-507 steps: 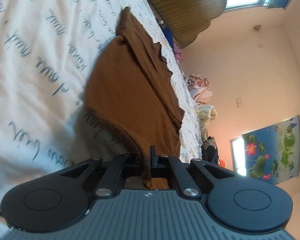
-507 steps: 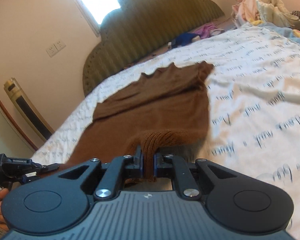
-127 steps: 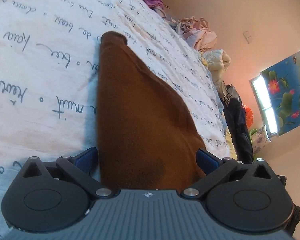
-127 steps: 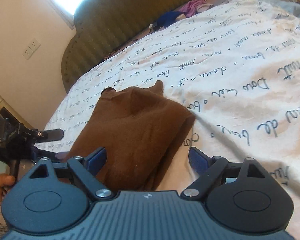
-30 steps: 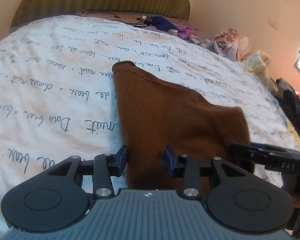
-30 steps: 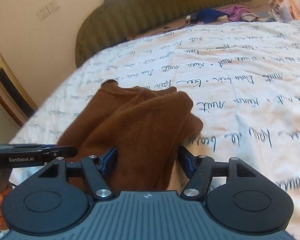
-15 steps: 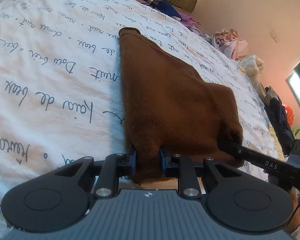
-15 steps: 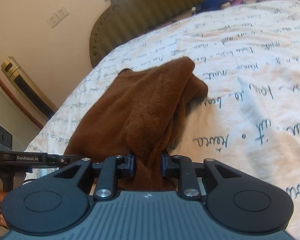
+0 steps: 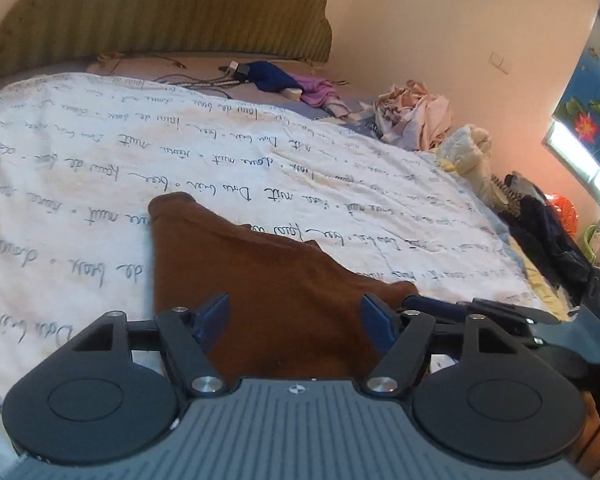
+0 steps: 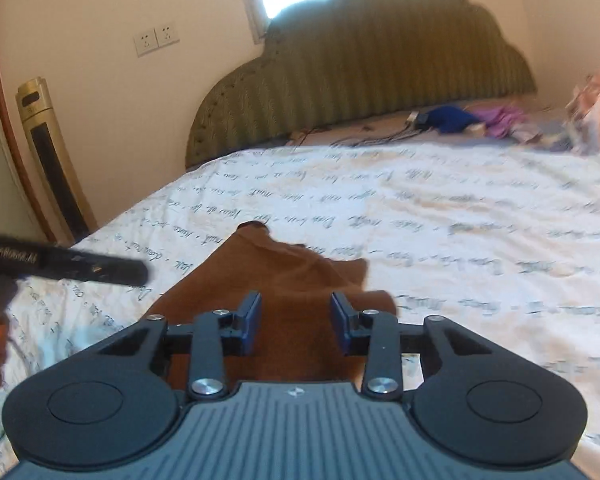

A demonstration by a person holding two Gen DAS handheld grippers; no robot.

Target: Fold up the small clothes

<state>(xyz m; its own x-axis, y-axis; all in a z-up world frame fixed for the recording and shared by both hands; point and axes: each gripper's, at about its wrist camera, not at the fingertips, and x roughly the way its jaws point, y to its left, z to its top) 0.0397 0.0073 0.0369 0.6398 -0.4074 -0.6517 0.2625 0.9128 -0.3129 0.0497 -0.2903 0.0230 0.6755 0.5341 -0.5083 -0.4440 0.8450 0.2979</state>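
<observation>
Half a second earlier both claws were pinched on the near edge of the brown garment [image 9: 268, 280]; now that edge has been let go and the cloth is left lying on the bed [image 9: 80, 152]. In the left wrist view the left claw [image 9: 296, 320] is seen spread wide, its jaws just opened, with the cloth lying between the pads but not pressed by them. In the right wrist view the right claw [image 10: 296, 322] is held apart more narrowly, also just opened a little, and nothing is clamped in it either. The garment is laid as a compact, roughly triangular packet near the closer edge of the bed, its tip pointing toward the headboard [image 10: 380, 72]. This piece is judged to be folded or nearly so; a final squaring may be left. Other clothes are heaped at the far side [image 9: 416, 116], so more folding probably remains.
</observation>
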